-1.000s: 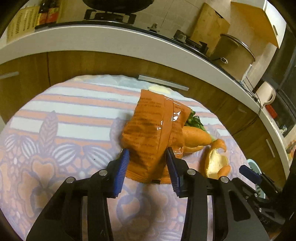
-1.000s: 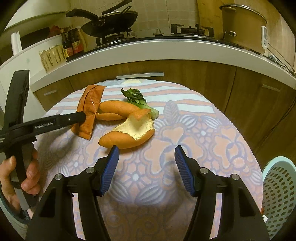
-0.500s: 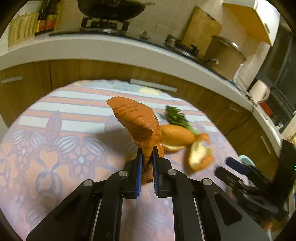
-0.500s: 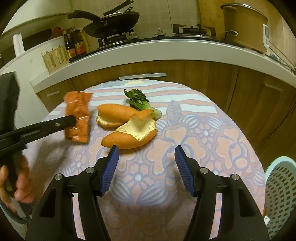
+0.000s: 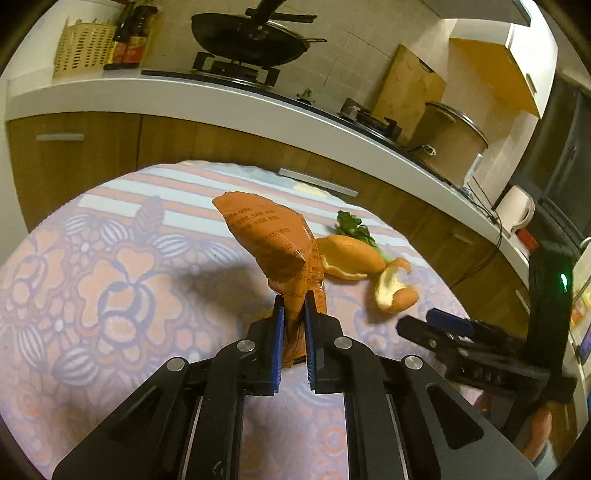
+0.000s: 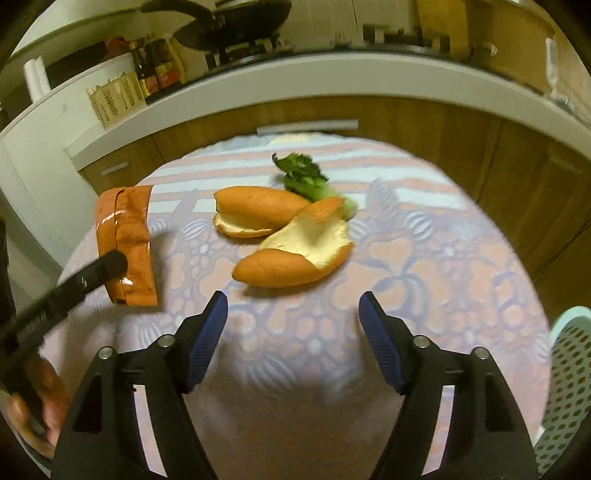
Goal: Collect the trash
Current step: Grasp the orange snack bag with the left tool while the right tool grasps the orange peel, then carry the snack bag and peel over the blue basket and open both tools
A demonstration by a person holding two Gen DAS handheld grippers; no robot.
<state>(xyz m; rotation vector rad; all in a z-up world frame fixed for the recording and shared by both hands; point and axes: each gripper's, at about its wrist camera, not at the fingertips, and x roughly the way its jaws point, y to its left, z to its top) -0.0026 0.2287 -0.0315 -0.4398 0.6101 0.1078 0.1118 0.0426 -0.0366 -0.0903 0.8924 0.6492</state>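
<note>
Orange wrapper (image 5: 273,243) pinched upright in left gripper (image 5: 293,314) above tablecloth (image 5: 110,280), right gripper (image 6: 293,314) angled down, jaws opening, nothing between

I note a wok (image 5: 251,35) on the hob at twelve o'clock, bottles (image 5: 129,40) and a slatted basket (image 5: 79,50) at eleven, a cutting board (image 5: 408,86) and lidded pot (image 5: 448,142) at two. A patterned tablecloth (image 5: 110,266) covers the table.

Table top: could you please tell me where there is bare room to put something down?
Bare tablecloth lies right of the peels, toward the basket, and before the right gripper. Crowded: peels against greens; wrapper at left.
</note>
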